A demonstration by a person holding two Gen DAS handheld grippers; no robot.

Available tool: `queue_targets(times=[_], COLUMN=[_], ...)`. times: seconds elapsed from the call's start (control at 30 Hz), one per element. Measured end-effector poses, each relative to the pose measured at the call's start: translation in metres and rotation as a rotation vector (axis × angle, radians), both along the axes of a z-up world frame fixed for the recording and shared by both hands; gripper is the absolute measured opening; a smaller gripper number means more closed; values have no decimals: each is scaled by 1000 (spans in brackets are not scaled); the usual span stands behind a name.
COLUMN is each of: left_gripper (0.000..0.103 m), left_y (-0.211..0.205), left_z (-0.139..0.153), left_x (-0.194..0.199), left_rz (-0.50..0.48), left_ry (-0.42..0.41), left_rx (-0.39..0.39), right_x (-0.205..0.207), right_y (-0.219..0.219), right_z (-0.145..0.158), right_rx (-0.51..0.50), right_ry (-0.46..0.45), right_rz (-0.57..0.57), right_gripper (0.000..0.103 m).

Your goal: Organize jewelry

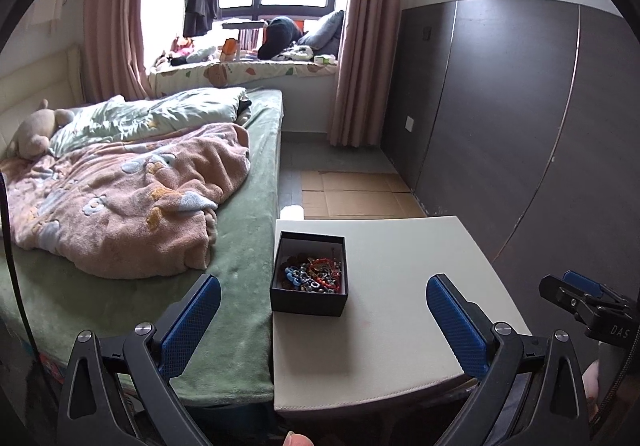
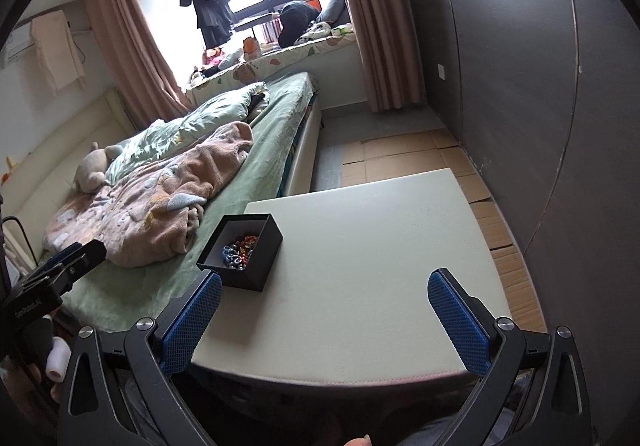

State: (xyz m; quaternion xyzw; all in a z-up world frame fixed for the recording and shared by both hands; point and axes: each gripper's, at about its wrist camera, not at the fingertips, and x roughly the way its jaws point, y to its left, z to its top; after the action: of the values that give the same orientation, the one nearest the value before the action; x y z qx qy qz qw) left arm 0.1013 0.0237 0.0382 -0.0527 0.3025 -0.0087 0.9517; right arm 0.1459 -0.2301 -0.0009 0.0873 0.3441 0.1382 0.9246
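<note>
- Left gripper [image 1: 323,310]: jaws spread wide, nothing between them, blue pads [image 1: 191,324] facing each other; held above the near part of the bench [image 1: 420,266].
- Right gripper [image 2: 325,310]: jaws also wide apart, empty, above the bench's near edge.
- Black box [image 1: 308,273]: open top, lid off, sits on the left side of the bench close to the bed edge; ahead of both grippers, touching neither.
- Jewelry [image 1: 314,272]: tangled heap of beaded pieces in red, blue and grey, all inside the box, on its pale lining.
- In the right wrist view the box lies just beyond the left pad tip.
- Bed [image 1: 240,246]: green sheet, directly left of the bench; pink blanket [image 1: 128,198] bunched on it, plush toy [image 1: 34,132] near the headboard.
- Cardboard sheets [image 1: 356,192] flat on the floor beyond the bench.
- Dark wardrobe [image 1: 520,118] along the right.
</note>
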Motion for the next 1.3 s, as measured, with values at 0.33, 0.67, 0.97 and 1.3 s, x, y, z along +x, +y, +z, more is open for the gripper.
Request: queue_targets(times=[0.33,0.67,0.97,1.3], left_gripper=[103,103,103,103], left_y=[-4,-1,0,2], left_z=[12,19,15,15], left_x=[-53,-89,-94,-89], left_rz=[-56,-78,-98,-93], left_ry=[-49,-87,-80,-74], left_rx=[-12,-15,-24,-23], right_x=[-60,-96,-115,-114], right_y=[-2,0,5,3], right_z=[16,20,25,26], right_rx=[-68,-98,-102,-107], right_ry=[-41,-59,-87,-92], right_rz=[-43,-71,-67,-89], right_gripper=[103,103,103,103])
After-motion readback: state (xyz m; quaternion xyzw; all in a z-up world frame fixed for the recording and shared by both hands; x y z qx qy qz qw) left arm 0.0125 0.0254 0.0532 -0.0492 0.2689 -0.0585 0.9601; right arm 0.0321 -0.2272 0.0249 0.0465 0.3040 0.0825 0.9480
